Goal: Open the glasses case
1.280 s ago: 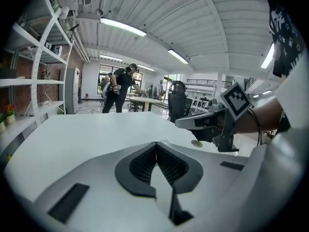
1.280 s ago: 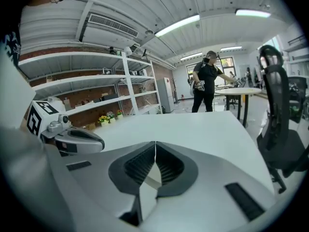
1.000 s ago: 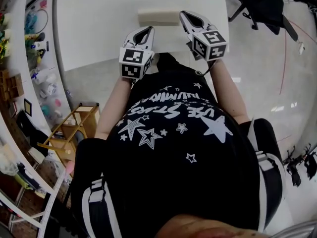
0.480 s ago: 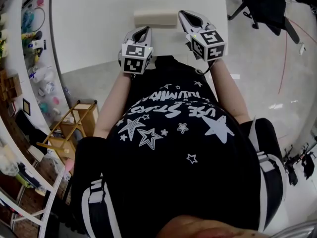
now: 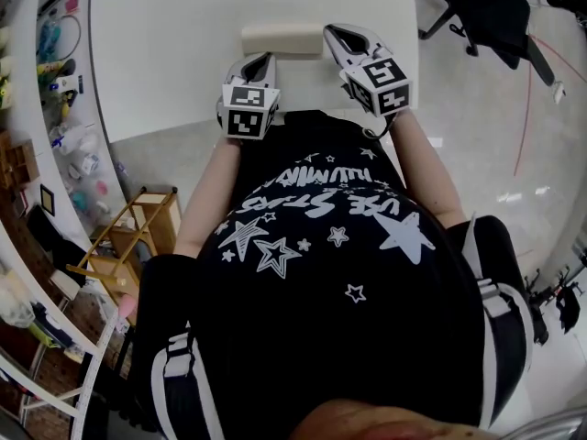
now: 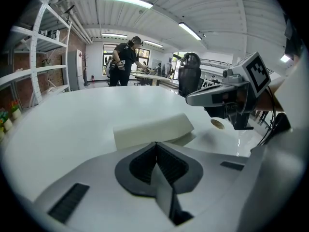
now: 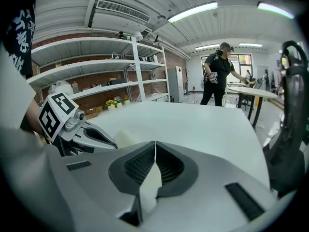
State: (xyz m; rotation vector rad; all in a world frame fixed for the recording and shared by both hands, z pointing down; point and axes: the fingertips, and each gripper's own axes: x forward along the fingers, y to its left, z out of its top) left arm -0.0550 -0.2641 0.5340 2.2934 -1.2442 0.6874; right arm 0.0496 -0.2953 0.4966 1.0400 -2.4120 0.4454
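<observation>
Viewpoint: looked steeply down past a black top printed with white stars; took in two bare forearms reaching forward to a white bench (image 5: 165,53).
Glasses case (image 5: 280,39): lay flat on the bench near its front edge; cream, oblong, long side across the head view; sat between the tips of the two hand-held grippers, clear of both sets of jaws.
Left hand-held gripper (image 6: 155,145): pressed together along one thin line; pinched nothing; pointed downward at the near long side of the case, toward its left end; stopped just short of it or barely on it, could not be told which.
Right hand-held gripper (image 7: 155,145): pressed together as well; held nothing; lay angled with its tip just beside the right end of the case; touching or apart could not be told.
Marker cubes (image 5: 244,111): carried black-and-white squares; rode at the rear of each hand-held gripper, nearest the body.
Left gripper view: showed the case just beyond the closed jaws; showed the right hand-held gripper off to the right above the bench.
Right gripper view: showed the left hand-held gripper at lower left, with a sliver of the case behind it.
Background: held white shelving (image 7: 120,76) against a brick wall, a black office chair (image 6: 189,74), and a person (image 6: 126,62) standing at far tables.
</observation>
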